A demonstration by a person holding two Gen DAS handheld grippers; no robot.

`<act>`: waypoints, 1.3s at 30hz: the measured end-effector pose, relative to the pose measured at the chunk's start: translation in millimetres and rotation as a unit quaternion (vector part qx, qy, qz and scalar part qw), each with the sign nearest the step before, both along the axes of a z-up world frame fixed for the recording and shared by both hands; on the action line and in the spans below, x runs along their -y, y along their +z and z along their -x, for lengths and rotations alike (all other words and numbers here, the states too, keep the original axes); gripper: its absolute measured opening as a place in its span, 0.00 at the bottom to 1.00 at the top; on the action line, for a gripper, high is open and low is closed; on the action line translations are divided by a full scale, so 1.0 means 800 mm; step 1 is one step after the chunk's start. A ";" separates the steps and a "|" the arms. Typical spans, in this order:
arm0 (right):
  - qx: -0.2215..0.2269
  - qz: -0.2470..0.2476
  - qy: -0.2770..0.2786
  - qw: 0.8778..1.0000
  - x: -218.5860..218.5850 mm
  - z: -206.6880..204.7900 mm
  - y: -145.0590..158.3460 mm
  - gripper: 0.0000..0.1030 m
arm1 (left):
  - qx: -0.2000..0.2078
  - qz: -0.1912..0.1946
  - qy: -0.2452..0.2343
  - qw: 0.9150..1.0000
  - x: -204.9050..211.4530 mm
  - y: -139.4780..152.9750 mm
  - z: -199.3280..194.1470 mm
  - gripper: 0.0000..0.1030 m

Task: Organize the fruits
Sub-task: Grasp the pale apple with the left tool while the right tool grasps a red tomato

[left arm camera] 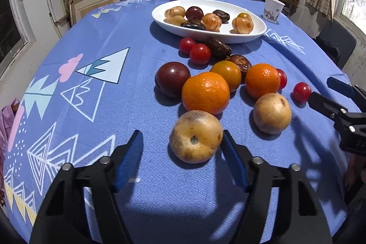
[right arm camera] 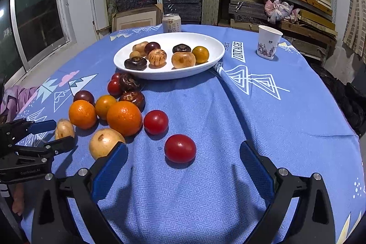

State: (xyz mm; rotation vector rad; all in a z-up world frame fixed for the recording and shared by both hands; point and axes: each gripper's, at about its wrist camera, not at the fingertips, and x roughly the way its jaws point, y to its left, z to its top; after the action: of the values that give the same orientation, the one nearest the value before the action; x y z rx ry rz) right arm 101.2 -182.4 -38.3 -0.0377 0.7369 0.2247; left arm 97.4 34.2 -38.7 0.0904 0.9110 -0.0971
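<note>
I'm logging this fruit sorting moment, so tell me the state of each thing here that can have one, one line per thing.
Left gripper: open, one pad touching the nearest yellow-brown fruit, the other apart.
Right gripper: open, a red cherry tomato loose between its fingers.
White oval dish: partly filled with small fruits.
Paper cup: upright.
Drink can: upright; whether opened, cannot tell.
Blue tablecloth: wrinkled below the dish.
</note>
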 end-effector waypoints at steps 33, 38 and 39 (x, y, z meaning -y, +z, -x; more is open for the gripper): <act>-0.063 -0.009 0.038 0.997 -0.015 -0.023 -0.024 0.33 | -0.020 0.027 -0.022 0.999 0.003 -0.007 -0.009 0.42; -0.041 -0.012 0.046 0.998 -0.016 -0.015 -0.016 0.32 | -0.014 0.042 -0.016 0.999 -0.004 -0.004 -0.007 0.41; -0.043 -0.012 0.046 0.998 -0.016 -0.016 -0.017 0.32 | -0.009 0.043 -0.013 0.999 -0.005 -0.002 -0.007 0.41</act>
State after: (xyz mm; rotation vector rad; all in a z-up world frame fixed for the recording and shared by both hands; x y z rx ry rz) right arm 114.1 -169.8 -51.8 -0.0381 0.8188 0.3240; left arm 102.7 38.3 -40.6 0.0222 0.9219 -0.1617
